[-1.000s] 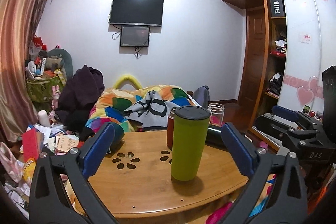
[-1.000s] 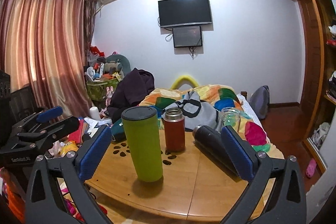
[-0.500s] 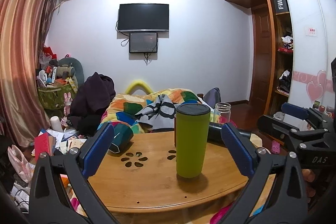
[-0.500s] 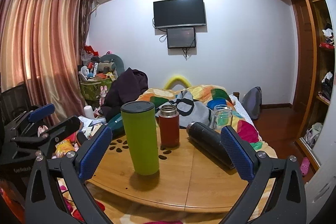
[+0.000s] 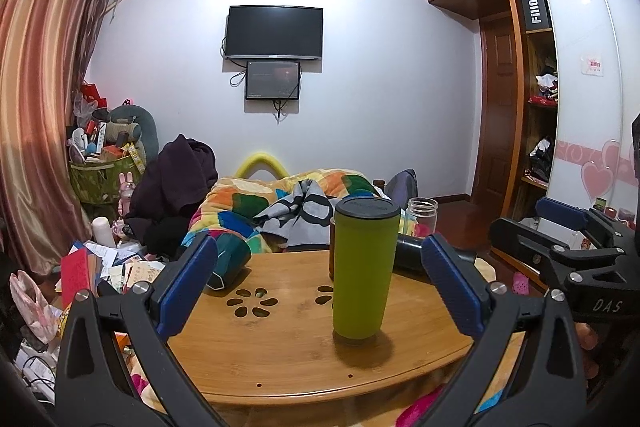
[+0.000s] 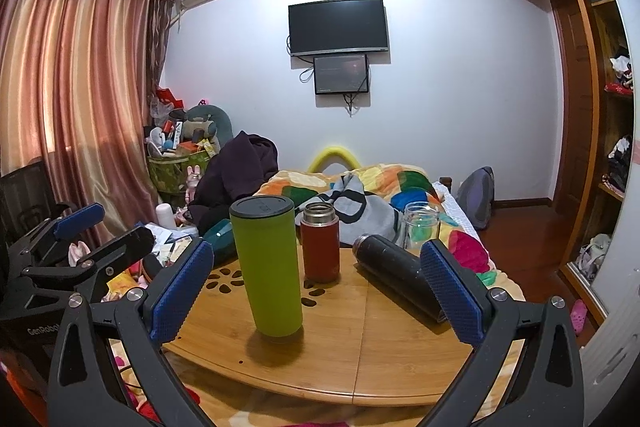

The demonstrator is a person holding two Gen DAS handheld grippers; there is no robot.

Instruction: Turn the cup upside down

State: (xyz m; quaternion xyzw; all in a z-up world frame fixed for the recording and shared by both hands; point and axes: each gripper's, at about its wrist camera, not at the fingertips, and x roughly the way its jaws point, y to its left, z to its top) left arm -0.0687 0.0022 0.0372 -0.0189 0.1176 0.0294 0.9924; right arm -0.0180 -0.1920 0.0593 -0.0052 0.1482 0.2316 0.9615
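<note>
Holding both grippers back from the round bamboo table (image 5: pixel 280 359), and neither has anything in it: my left gripper (image 5: pixel 320 279) has its blue-padded fingers (image 5: pixel 188 279) spread wide, and my right gripper (image 6: pixel 316 291) is just as wide apart and empty. The tall lime-green tumbler with the dark lid (image 5: pixel 363 267) is the cup in question, standing upright, lid on top, on the wood near the front edge, a bit right of centre from the left camera. From the right camera the same tumbler (image 6: pixel 269 265) sits left of centre, between the pads but further out than them, so nothing is touching it. Just behind it stands a short red flask with a steel neck (image 6: pixel 320 242), upright, close to the flower-shaped cutouts (image 5: pixel 252 305) in the tabletop. A black metal bottle (image 6: pixel 396 275) lies on its side to the right, and a clear glass jar (image 6: pixel 420 225) stands behind that near the far edge. There's a dark teal cup (image 5: pixel 230 261) lying tipped at the left edge of the table. Beyond all that is the bed with the patchwork quilt (image 6: pixel 384 183), and the black TV (image 5: pixel 274 31) on the wall
</note>
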